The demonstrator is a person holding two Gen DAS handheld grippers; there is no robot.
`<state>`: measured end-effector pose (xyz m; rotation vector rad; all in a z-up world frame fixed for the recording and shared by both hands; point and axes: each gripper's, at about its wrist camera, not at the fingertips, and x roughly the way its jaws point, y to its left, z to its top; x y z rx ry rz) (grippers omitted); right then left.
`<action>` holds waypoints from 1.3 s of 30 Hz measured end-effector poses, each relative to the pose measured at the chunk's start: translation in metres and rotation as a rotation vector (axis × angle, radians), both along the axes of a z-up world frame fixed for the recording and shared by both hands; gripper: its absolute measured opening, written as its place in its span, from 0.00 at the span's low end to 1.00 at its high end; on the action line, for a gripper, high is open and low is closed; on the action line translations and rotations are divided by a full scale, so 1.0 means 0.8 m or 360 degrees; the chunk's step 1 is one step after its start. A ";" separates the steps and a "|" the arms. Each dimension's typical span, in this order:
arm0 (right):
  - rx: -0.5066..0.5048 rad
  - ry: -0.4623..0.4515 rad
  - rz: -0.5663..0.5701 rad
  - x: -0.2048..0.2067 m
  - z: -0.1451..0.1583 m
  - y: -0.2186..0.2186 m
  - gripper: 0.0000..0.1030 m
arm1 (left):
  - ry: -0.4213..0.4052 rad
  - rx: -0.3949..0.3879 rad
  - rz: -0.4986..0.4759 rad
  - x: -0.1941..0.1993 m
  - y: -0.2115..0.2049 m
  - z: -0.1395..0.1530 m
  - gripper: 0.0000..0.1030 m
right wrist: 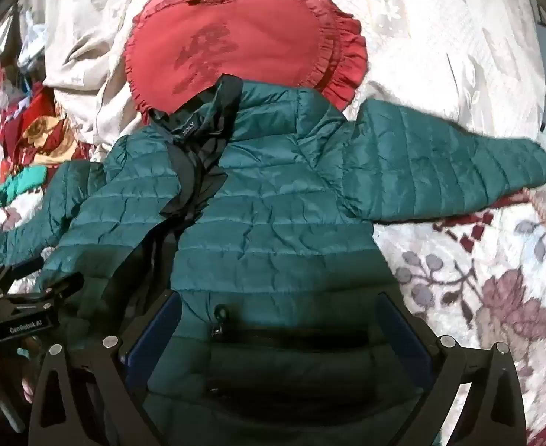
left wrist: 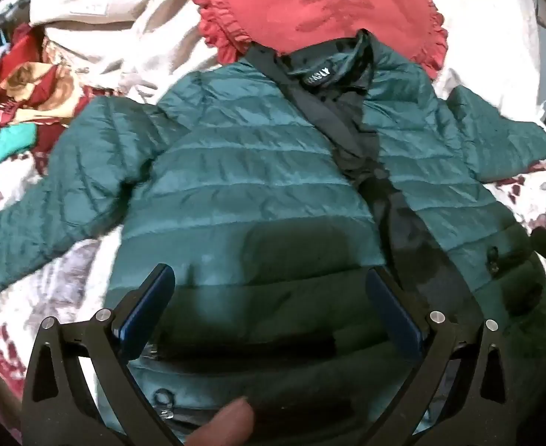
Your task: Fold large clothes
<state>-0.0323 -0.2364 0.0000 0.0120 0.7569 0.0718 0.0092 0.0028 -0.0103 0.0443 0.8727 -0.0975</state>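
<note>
Nearest the cameras, both sets of fingers stand spread wide with nothing gripped. The left gripper [left wrist: 271,290] hangs over the bottom part of the jacket [left wrist: 258,171], its blue pads apart above the quilted fabric, and a fingertip [left wrist: 224,423] of the person shows at the lower edge of that view. The right gripper [right wrist: 278,319] is just as open, over the jacket's hem on the other side, framing a zip pocket [right wrist: 291,334] and its pull.

The green quilted jacket lies front up on the bed [right wrist: 477,297], on a flowered bedspread, both sleeves out to the sides. Its front is unzipped — the black lining [left wrist: 347,130] shows from the collar down.

Past the jacket's collar lies a red frilled cushion [right wrist: 258,44], partly under the collar. Beside the cushion, a crumpled cream blanket [left wrist: 98,18]; near the jacket's one sleeve, a heap of red and gold cloth [left wrist: 23,89].
</note>
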 end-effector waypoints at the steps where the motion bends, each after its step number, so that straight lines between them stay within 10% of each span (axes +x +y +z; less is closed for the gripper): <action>1: -0.0015 -0.0014 0.0003 -0.001 0.002 0.001 1.00 | 0.0029 0.0018 -0.0027 0.001 -0.004 -0.001 1.00; 39: -0.0003 -0.0009 0.0031 -0.004 0.001 0.002 1.00 | 0.0008 0.0024 -0.0031 -0.003 -0.001 0.003 1.00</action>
